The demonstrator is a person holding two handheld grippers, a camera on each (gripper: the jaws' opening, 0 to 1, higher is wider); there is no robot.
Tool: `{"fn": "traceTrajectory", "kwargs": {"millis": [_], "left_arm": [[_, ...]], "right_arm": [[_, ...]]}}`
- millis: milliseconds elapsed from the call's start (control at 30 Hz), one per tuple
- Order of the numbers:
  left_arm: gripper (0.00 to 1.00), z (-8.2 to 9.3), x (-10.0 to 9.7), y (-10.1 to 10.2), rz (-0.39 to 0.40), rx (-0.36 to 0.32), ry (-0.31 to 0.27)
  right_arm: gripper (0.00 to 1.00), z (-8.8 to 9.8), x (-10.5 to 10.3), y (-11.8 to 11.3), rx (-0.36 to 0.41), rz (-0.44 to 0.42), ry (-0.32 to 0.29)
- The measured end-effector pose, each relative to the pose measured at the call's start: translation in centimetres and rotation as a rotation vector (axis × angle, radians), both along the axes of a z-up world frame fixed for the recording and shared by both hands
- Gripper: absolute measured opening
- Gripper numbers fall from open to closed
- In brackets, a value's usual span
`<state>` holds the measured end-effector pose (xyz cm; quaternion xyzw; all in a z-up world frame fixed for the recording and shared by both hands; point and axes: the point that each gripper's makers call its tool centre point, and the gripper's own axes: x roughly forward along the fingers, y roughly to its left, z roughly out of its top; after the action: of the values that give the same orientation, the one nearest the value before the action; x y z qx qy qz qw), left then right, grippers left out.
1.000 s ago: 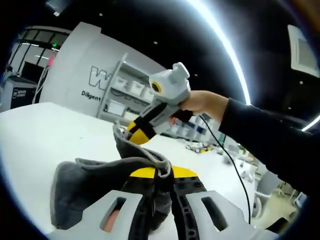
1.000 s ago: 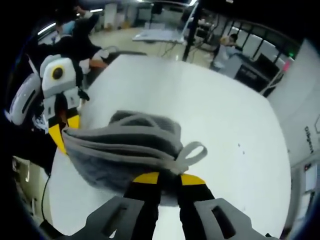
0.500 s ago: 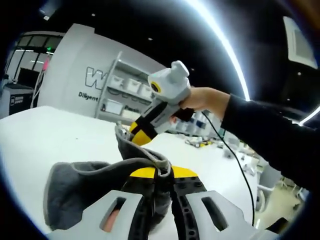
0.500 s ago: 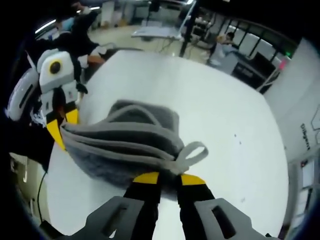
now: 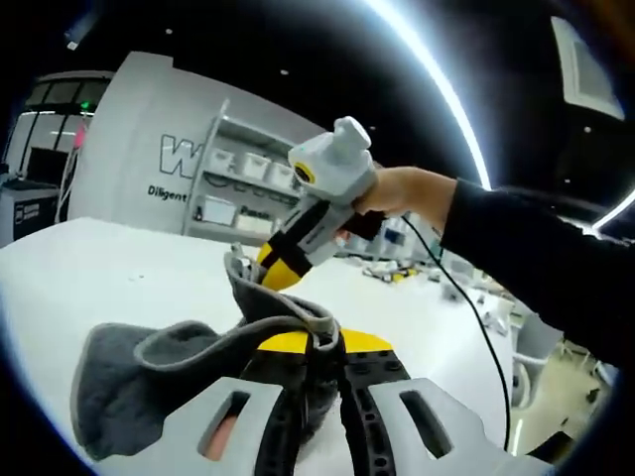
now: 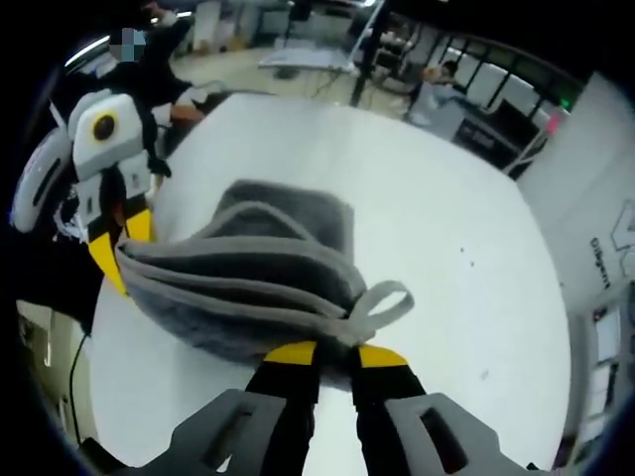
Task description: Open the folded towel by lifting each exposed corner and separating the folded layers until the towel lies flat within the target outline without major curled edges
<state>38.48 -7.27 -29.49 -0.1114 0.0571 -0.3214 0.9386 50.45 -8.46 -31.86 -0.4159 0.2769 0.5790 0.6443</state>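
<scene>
— What are your hand-held grippers doing?

— My left hand-held gripper (image 5: pixel 316 347) is pinching the gray towel (image 5: pixel 169 382) at one corner, jaws clamped on its hem. My right hand-held gripper (image 6: pixel 325 349) is clamping the opposite corner, right beside the towel's hanging loop (image 6: pixel 382 302).

— Where is the towel hanging?

— It is stretching between my two grippers, layers bunched, sagging toward the white worktop (image 6: pixel 437 238); I cannot tell whether its lowest fold is touching it.

— Anything farther out?

— In the left gripper view my hand (image 5: pixel 402 193) is gripping the right tool's handle, and white shelving (image 5: pixel 233 183) is standing behind the worktop.
</scene>
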Motion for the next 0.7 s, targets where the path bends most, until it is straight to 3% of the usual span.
{"fn": "traceTrajectory", "kwargs": {"millis": [300, 700], "left_arm": [[0.08, -0.7, -0.4, -1.3, -0.021, 0.029, -0.002], [0.08, -0.9, -0.3, -2.6, -0.052, 0.055, -0.010]], "right_arm": [[0.07, -0.4, 0.9, -1.7, -0.001, -0.030, -0.001], [0.08, -1.2, 0.5, -3.2, 0.013, -0.063, 0.007]]}}
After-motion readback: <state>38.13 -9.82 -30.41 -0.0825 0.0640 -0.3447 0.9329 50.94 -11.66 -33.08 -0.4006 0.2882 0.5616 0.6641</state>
